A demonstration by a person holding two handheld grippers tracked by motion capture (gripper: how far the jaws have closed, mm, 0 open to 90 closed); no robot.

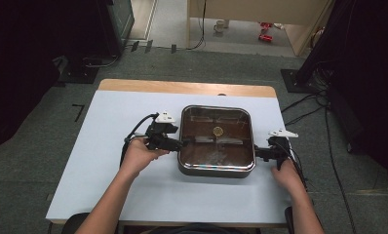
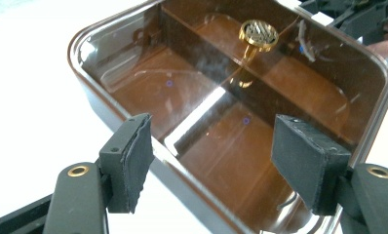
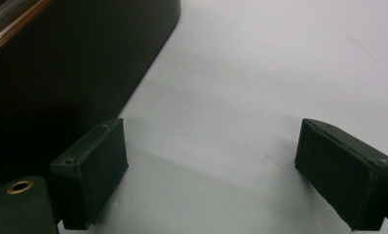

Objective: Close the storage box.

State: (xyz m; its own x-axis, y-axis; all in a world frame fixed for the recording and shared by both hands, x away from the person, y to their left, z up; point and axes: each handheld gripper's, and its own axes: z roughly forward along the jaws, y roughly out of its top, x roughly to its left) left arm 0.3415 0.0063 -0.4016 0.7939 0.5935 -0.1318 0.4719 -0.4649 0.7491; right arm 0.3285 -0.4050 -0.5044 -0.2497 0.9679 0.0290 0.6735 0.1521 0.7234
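A dark, rounded-rectangle pot [image 1: 216, 170] stands at the middle of the white table [image 1: 114, 185]. It seems to carry a clear lid with a gold knob [image 1: 218, 130], and a divider shows beneath. My left gripper [image 1: 181, 144] is at the pot's left side with its jaws open. In the left gripper view, my left gripper [image 2: 216, 141] has one pad over the table and the other over the pot's rim [image 2: 76, 48], pressing on nothing; the knob [image 2: 259, 33] lies beyond. My right gripper [image 1: 257, 154] waits open at the pot's right side. In the right gripper view, my right gripper [image 3: 211, 161] is over bare table beside the pot's dark wall [image 3: 85, 58].
The table's wooden far edge [image 1: 182, 87] borders grey carpet. Dark stands and cables [image 1: 304, 105] lie on the floor at both sides. The other gripper [image 2: 358, 14] shows past the pot's far corner in the left gripper view.
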